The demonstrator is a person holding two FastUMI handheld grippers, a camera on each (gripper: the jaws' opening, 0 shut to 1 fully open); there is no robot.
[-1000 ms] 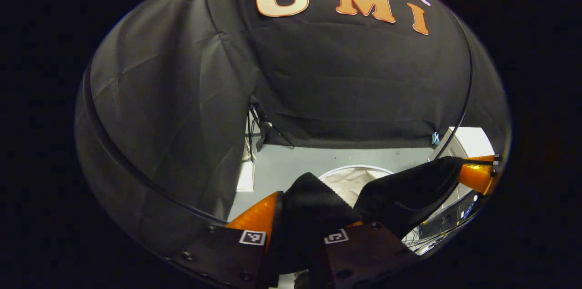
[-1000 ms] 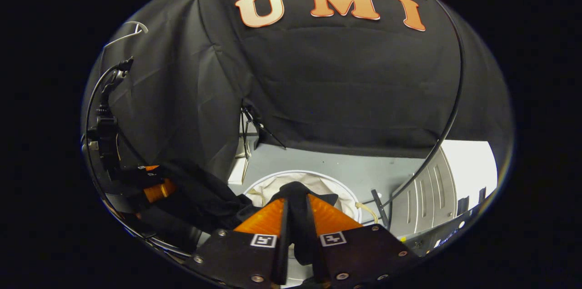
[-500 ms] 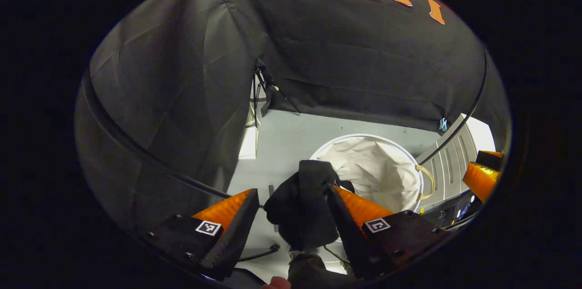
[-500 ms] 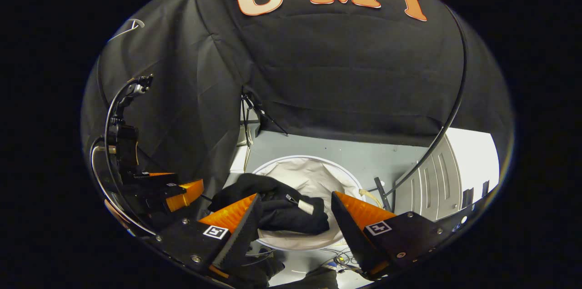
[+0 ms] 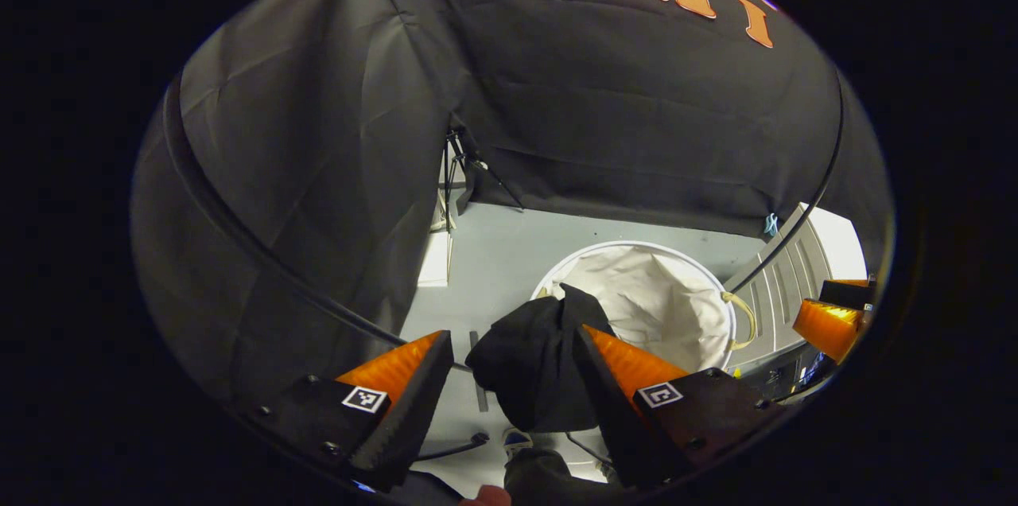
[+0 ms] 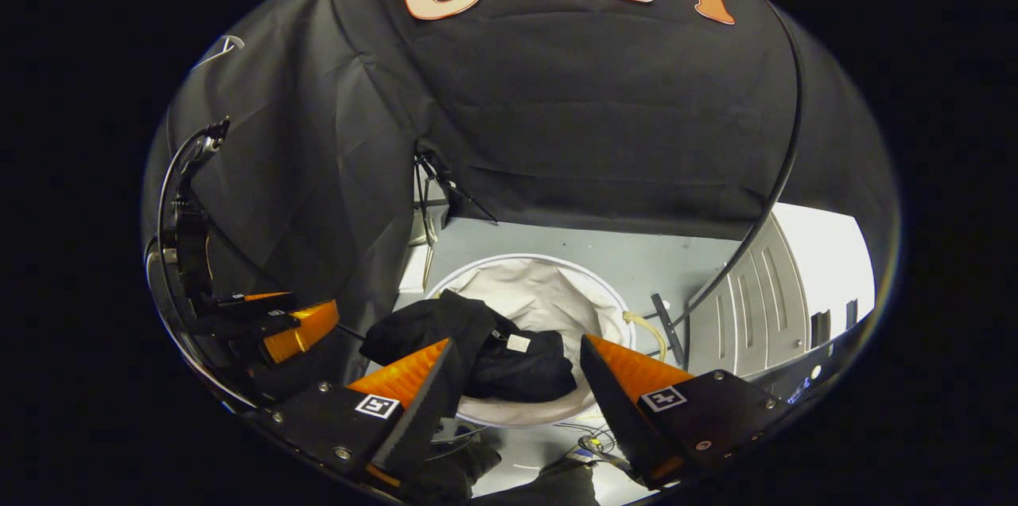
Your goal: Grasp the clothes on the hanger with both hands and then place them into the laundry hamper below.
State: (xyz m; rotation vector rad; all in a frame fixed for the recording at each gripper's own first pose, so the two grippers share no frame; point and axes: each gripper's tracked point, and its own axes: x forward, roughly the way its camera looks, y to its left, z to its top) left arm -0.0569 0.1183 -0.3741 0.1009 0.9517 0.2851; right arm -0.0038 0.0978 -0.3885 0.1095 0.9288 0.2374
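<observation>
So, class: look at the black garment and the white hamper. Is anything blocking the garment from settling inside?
Nothing visible does. The black garment is draped over the near rim of the white hamper, whose inside looks open. Both the left gripper and the right gripper are open.

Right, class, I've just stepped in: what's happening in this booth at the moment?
A person is working with two handheld grippers above a white laundry hamper on the grey floor. Both the left gripper and the right gripper have their jaws wide open and hold nothing. A black garment lies bunched over the hamper's near rim, partly inside it and partly hanging over the edge. The drop looks done, though the garment isn't fully in.
</observation>
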